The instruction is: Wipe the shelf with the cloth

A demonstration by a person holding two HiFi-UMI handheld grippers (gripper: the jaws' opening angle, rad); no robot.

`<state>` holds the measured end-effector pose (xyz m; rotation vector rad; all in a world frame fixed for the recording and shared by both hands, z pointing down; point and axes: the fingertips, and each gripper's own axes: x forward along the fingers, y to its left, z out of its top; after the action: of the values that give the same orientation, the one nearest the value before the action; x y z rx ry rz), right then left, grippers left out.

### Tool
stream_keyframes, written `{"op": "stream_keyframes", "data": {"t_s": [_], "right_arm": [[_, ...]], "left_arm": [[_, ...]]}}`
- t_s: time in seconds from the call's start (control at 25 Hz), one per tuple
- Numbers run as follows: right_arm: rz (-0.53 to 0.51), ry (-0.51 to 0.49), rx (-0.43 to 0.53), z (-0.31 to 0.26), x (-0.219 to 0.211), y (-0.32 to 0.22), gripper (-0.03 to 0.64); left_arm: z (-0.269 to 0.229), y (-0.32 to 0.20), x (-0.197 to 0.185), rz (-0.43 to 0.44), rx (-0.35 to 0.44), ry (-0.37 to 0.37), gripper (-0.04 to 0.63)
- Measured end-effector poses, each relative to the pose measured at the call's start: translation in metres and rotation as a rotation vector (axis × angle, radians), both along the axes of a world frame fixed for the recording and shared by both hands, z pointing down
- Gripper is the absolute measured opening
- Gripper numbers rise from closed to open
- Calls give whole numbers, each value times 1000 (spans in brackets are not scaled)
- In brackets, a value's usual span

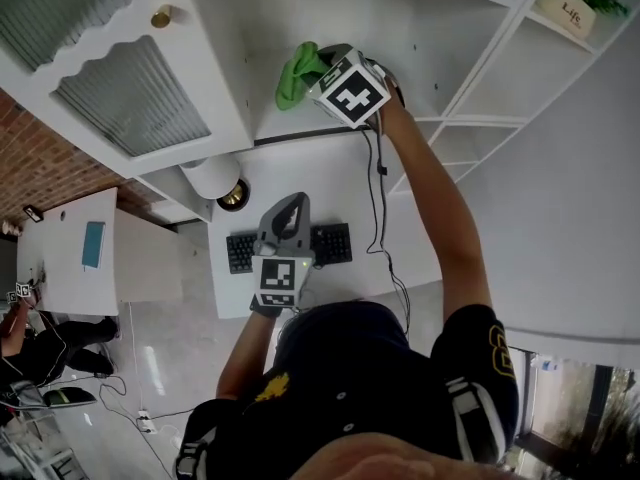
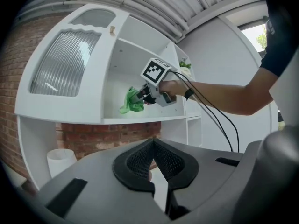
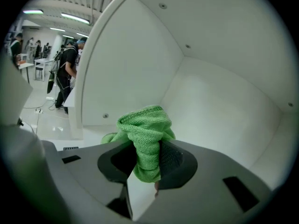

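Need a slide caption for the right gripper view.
Right gripper clamps a bunched green cloth inside the white shelf compartment.

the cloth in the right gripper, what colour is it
Bright green; the cloth shows best in the right gripper view, pinched in the right gripper.

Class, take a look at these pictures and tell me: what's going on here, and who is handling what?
A person holds a gripper in each hand at a white shelf. The right gripper is shut on a bunched green cloth and reaches into the shelf's open compartment. Whether the cloth touches the surface cannot be told. The left gripper hangs low over the desk, jaws together and empty.
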<state>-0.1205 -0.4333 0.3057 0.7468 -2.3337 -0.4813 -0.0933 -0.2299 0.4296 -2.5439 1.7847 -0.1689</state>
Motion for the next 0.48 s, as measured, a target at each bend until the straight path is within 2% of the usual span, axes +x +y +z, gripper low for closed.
{"op": "stream_keyframes", "data": {"t_s": [0.16, 0.48], "right_arm": [[-131, 34, 32, 4, -41, 29, 104], [-228, 95, 30, 31, -84, 51, 104]], "left_arm": [[1, 6, -13, -45, -5, 5, 18], [2, 14, -26, -94, -8, 9, 18]]}}
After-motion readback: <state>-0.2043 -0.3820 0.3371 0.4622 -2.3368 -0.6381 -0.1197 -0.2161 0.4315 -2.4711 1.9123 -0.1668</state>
